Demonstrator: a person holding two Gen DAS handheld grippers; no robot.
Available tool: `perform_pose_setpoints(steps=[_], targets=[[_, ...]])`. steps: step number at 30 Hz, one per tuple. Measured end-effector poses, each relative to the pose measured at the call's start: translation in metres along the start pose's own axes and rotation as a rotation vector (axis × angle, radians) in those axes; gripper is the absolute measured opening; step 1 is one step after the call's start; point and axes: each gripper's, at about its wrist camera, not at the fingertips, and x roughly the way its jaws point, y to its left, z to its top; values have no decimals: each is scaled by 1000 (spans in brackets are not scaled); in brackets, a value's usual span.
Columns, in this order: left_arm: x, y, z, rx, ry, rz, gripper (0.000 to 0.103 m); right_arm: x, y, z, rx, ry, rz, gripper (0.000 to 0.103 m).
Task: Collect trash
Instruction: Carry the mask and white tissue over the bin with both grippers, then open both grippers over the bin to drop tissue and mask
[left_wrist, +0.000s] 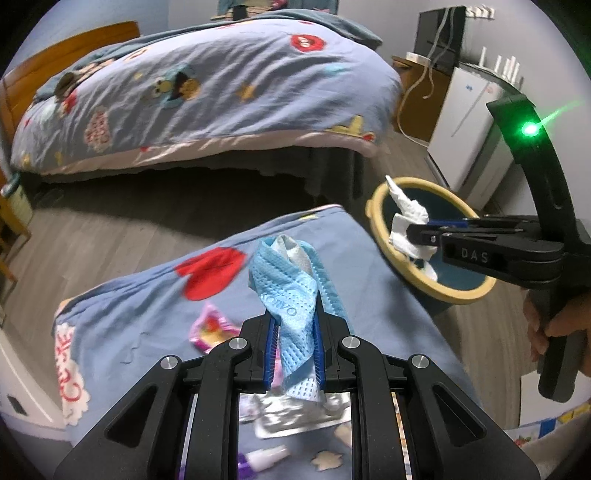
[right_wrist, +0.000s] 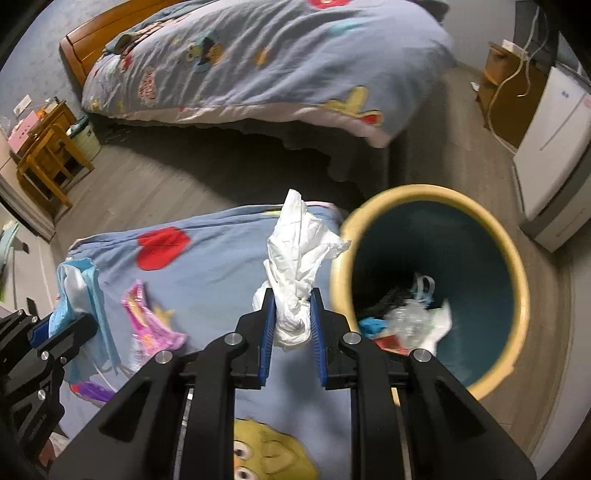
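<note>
My left gripper (left_wrist: 294, 325) is shut on a light blue cloth wipe (left_wrist: 291, 280) and holds it above the blue bedcover (left_wrist: 147, 317). My right gripper (right_wrist: 292, 314) is shut on a crumpled white tissue (right_wrist: 299, 258), held at the left rim of the trash bin (right_wrist: 517, 280), a dark teal bin with a yellow rim. In the left wrist view the right gripper (left_wrist: 410, 234) holds the tissue (left_wrist: 406, 229) over the bin (left_wrist: 380, 199). The bin holds several pieces of trash (right_wrist: 406, 317). A pink wrapper (right_wrist: 147, 325) lies on the bedcover.
A foil blister pack (left_wrist: 295, 417) and a small purple-capped tube (left_wrist: 258, 456) lie on the bedcover below my left gripper. A second bed (left_wrist: 207, 92) stands across the wood floor. A white fridge (right_wrist: 554, 147) and a wooden cabinet (right_wrist: 509, 81) stand at the right.
</note>
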Motion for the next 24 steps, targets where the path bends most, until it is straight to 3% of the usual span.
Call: perform_pose_setpoints(steps=[15,24], targets=[[27,-71,15,98,37,-93,17,-9,-112,-13,193,-11,-118,18],[54,-118,39,172,72,-200,17,-4,-168,-29,390,4,-109,18]])
